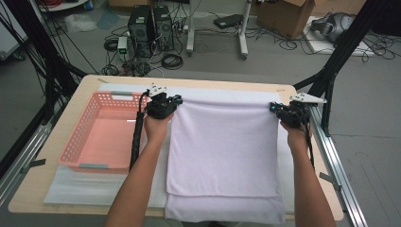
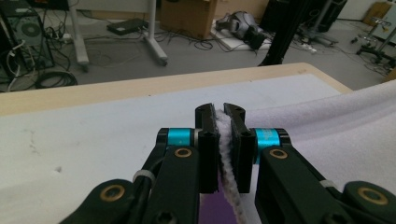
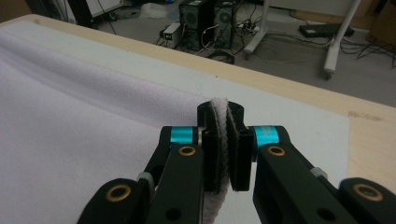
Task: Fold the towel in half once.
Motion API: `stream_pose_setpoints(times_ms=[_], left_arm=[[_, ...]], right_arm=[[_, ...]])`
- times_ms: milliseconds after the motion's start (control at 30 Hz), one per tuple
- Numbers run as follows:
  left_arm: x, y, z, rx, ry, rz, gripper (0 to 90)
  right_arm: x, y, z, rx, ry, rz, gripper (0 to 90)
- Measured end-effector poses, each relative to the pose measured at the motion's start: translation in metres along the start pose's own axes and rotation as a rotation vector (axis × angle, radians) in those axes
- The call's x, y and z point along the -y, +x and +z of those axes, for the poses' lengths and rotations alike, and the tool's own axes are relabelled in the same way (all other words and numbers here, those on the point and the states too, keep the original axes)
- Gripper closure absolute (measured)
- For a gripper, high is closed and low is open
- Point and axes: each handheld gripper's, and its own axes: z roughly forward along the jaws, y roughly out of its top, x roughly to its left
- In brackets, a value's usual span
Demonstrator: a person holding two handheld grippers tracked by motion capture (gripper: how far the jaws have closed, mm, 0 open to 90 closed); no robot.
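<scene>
A pale lilac towel [image 1: 222, 151] lies folded over itself on the table, its near edge hanging at the front. My left gripper [image 1: 176, 100] is shut on the towel's far left corner; the towel edge [image 2: 227, 154] is pinched between the black jaws of my left gripper [image 2: 219, 108]. My right gripper [image 1: 274, 107] is shut on the far right corner, where a doubled towel edge [image 3: 219, 135] sits clamped in my right gripper [image 3: 220, 106]. The rest of the towel [image 3: 70, 121] spreads away to the left in the right gripper view.
A pink plastic basket [image 1: 78, 142] stands empty at the table's left. A white mat [image 1: 71, 189] covers the wooden table [image 1: 38, 165]. Beyond the far edge are computer towers [image 1: 149, 23], cables and black frame posts [image 1: 331, 75].
</scene>
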Motion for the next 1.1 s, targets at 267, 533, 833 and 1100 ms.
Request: stream_pose_setpoints(times_ms=[267, 533, 833, 1100], left_arm=[[0.003, 0.004, 0.019, -0.037, 0.076, -0.052, 50.2], [0.03, 0.004, 0.024, -0.034, 0.201, -0.067, 39.8], [0.049, 0.01, 0.033, -0.091, 0.324, -0.08, 33.8], [0.057, 0.011, 0.04, -0.074, 0.345, -0.068, 38.3]], right_arm=[[-0.009, -0.005, 0.028, 0.095, 0.059, 0.087, 56.9], [0.009, -0.008, 0.027, 0.069, 0.127, 0.117, 53.5], [0.043, -0.013, 0.031, 0.044, 0.277, 0.16, 52.4], [0.059, -0.009, 0.046, 0.043, 0.349, 0.137, 53.5]])
